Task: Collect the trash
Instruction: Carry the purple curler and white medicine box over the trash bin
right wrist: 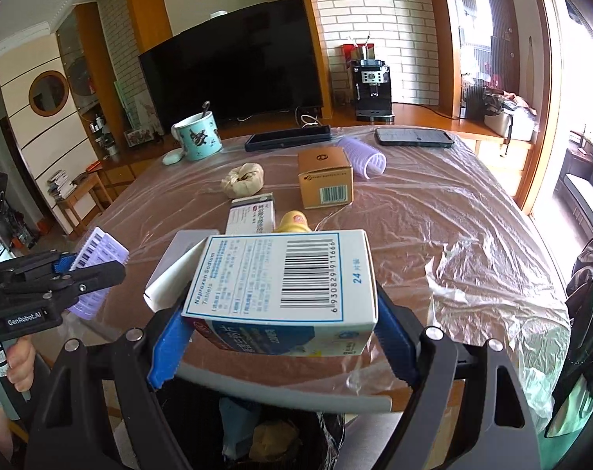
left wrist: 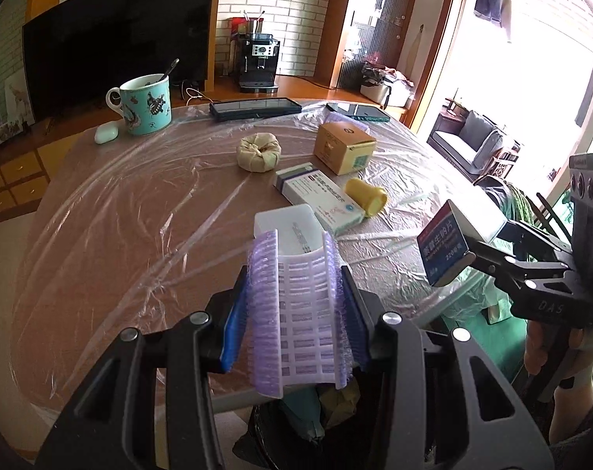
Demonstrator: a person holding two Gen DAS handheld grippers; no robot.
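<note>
Two pieces of trash are held up over the near edge of the surface (left wrist: 100,203), each above a black-lined bin (right wrist: 280,438) that already has crumpled scraps in it. The left gripper (left wrist: 294,313) has its fingers clenched on a purple hair roller (left wrist: 296,313), squeezing its ribbed plastic between the blue pads. Off to its right, the right gripper (right wrist: 280,337) grips a white medicine box (right wrist: 284,274) printed with a barcode, one end flap hanging open, the box tilted a little. On the plastic-covered surface beyond them lie a white flat case (left wrist: 288,219), a long white and blue tablet box (left wrist: 319,199) and a yellow bottle (left wrist: 366,196) on its side just beside that box. Farther back sit a small tan carton (left wrist: 343,147), a crumpled beige wad (left wrist: 258,152) and a second purple roller (right wrist: 366,158) behind the carton. Near the far edge stand a turquoise mug (left wrist: 143,105) with a spoon in it, a white earbud case (left wrist: 106,132) next to it, and two dark phones (left wrist: 255,107). A black television (left wrist: 116,35) and a coffee machine (left wrist: 259,60) stand against the brick wall behind.
</note>
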